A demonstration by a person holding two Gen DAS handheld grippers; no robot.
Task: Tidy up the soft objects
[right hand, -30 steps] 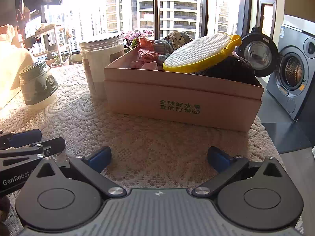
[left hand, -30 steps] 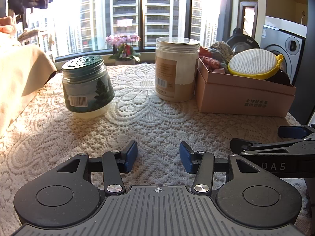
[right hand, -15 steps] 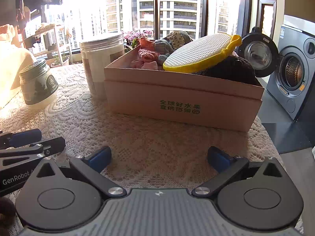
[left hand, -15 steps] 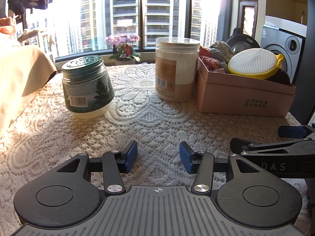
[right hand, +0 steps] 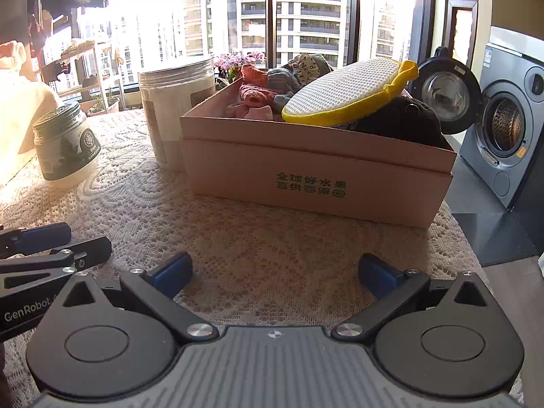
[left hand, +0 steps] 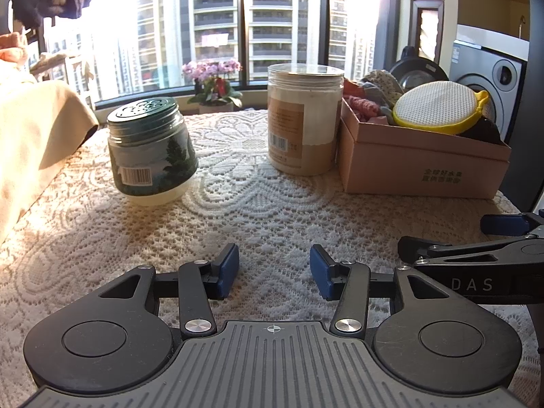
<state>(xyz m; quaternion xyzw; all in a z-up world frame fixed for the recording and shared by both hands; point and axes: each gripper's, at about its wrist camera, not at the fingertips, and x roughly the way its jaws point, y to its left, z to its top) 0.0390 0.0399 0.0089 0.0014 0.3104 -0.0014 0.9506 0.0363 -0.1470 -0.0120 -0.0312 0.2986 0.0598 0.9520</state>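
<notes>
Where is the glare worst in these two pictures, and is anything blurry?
Left wrist view: window blown out at upper left, sun washing the cloth; jars sharp. Right wrist view: same window white at upper left; box crisp, edges bent by fisheye.

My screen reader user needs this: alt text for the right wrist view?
Open right gripper hovers over a lace tablecloth, facing a cardboard box of soft items topped by a yellow-rimmed mesh pad; two jars stand left.
</notes>
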